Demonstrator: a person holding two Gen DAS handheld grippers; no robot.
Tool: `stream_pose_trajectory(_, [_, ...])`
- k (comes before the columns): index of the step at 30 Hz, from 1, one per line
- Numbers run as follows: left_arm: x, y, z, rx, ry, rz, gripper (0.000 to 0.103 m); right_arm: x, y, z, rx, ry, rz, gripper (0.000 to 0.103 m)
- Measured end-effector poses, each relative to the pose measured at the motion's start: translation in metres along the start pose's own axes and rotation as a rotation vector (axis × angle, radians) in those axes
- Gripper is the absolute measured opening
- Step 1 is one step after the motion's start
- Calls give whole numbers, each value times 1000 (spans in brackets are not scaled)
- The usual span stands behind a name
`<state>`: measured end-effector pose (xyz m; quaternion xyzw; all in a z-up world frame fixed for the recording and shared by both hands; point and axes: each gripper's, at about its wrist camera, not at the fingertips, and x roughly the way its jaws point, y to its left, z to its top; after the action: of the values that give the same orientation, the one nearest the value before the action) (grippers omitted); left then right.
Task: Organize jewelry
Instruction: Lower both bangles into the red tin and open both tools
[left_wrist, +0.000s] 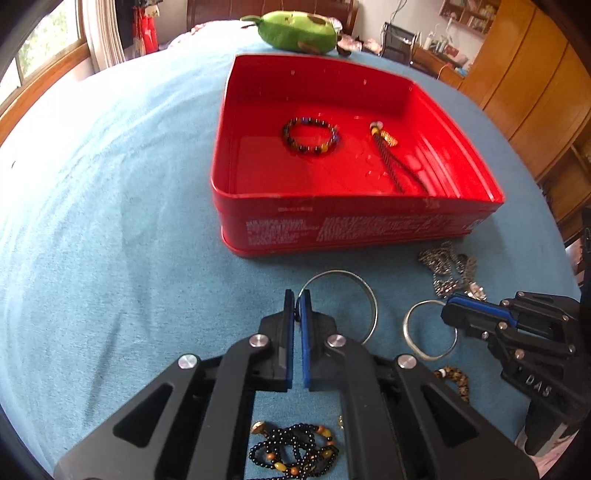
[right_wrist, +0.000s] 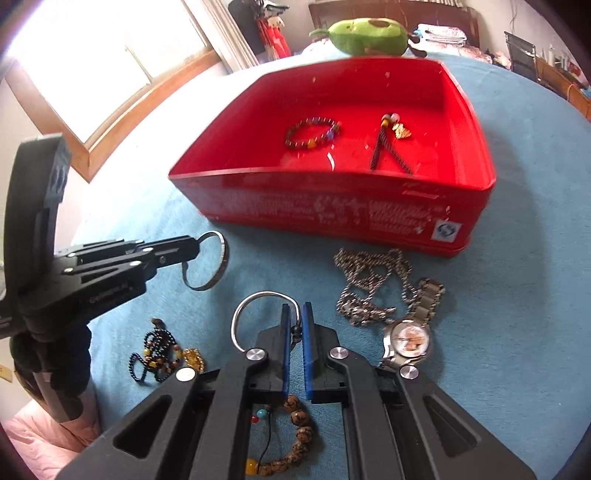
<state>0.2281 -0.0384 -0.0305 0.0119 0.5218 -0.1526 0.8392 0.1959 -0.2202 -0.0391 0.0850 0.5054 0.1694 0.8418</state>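
The left hand-held gripper (left_wrist: 297, 301) pinches the rim of a large thin silver metal bangle (left_wrist: 371, 295) that lies on the blue cloth-covered table (left_wrist: 110, 221). Just beside it, the right hand-held gripper (right_wrist: 295, 314) pinches a smaller plain silver bangle (right_wrist: 240, 314). Behind both stands an open red rectangular tin box (left_wrist: 354, 225), which holds a dark beaded bracelet (left_wrist: 310, 134) and a black braided cord with a gold charm (left_wrist: 388, 155). A silver chain necklace (right_wrist: 373, 280) and a metal wristwatch (right_wrist: 406, 338) lie near the box.

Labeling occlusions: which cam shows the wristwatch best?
Right wrist view: the wristwatch lies in plain sight, dial and metal band visible beside the chain necklace. Left wrist view shows at most a sliver of it behind the right tool.
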Motion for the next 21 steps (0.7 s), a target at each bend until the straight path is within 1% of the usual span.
stream_pose_trajectory(5, [-12,2,2,-9,-27,-9,1,-18,-6,1,12,-36,13,5])
stream_pose_trajectory(8, [-27,-1,2,-1,-59,-11,1,-32,-8,3,12,-63,17,5])
stream_pose_trajectory(12, [-43,-3,8,3,-77,-25,1,-49,-13,7,27,-97,21,5])
stream_pose_trajectory(16, [-55,-5,23,7,-92,-16,1,-68,-18,19,41,-137,4,5])
stream_pose_trajectory(21, [-55,-14,52,21,-81,-11,1,-79,-24,51,54,-159,-36,5])
